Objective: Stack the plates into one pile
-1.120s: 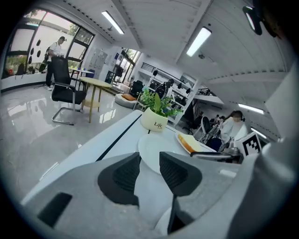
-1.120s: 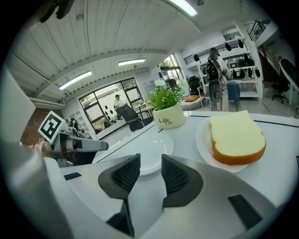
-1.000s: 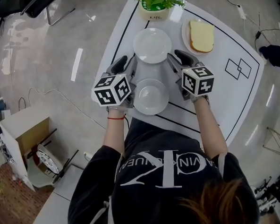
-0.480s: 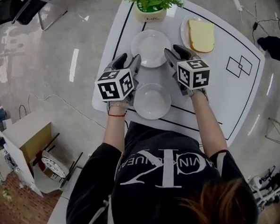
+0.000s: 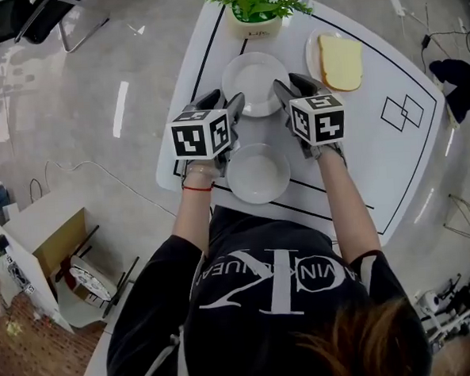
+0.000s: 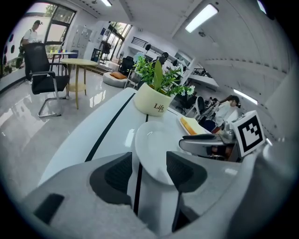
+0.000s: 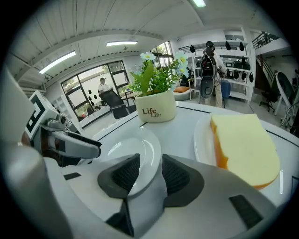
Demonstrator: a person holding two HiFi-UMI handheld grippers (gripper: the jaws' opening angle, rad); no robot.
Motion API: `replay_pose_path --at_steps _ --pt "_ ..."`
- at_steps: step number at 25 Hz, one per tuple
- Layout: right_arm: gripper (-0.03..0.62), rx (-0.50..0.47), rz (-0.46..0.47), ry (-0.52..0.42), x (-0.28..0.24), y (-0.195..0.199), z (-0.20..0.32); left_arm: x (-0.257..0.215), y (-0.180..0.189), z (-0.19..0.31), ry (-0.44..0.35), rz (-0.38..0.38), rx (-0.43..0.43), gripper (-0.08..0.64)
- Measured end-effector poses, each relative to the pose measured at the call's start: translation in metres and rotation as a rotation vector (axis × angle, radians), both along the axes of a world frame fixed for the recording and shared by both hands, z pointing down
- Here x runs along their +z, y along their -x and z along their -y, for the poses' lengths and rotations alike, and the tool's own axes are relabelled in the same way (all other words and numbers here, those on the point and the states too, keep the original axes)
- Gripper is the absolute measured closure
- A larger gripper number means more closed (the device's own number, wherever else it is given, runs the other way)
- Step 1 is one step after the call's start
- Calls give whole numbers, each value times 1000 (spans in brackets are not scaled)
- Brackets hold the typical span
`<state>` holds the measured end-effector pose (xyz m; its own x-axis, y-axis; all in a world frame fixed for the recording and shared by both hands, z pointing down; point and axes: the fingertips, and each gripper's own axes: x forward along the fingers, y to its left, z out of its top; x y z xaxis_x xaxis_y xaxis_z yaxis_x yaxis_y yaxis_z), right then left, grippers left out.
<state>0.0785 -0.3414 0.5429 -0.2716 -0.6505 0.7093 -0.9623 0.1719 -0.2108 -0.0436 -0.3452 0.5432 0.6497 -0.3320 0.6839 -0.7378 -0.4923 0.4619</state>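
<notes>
On the white table (image 5: 376,159), which is marked with black lines, two empty white plates lie apart and are not yet stacked. The far plate (image 5: 252,77) sits just in front of a potted plant (image 5: 254,15). The near plate (image 5: 258,174) lies by the table's edge, close to the person's body. Off to the right a third plate (image 5: 313,55) carries a yellow slab (image 5: 341,60), and I cannot tell whether it is bread or sponge.

The person wears a black top with white lettering and a red band (image 5: 194,188) on the left wrist. They hold a gripper in each hand, both angled down at the far plate. The left gripper (image 5: 223,103) is at the plate's left rim and the right gripper (image 5: 291,86) at its right rim, so the plate lies between the two tools. The near plate sits untouched behind them.

The left gripper's jaws stand apart and have just been opening. In the left gripper view the plate's near rim shows in the gap between the dark pads, and neither pad presses on it. The right gripper's jaws are also spread and have just been opening. In the right gripper view the plate's rim runs into the gap between its ribbed pads without being pinched. The plate rests flat on the table.
</notes>
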Motion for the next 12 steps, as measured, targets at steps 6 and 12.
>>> replay_pose_path --at_steps 6,12 --pt "463 50 9 17 1 -2 1 -1 -3 0 29 -44 -26 351" --pt "493 80 42 -8 -2 -4 -7 1 -1 -4 39 -35 -74 400"
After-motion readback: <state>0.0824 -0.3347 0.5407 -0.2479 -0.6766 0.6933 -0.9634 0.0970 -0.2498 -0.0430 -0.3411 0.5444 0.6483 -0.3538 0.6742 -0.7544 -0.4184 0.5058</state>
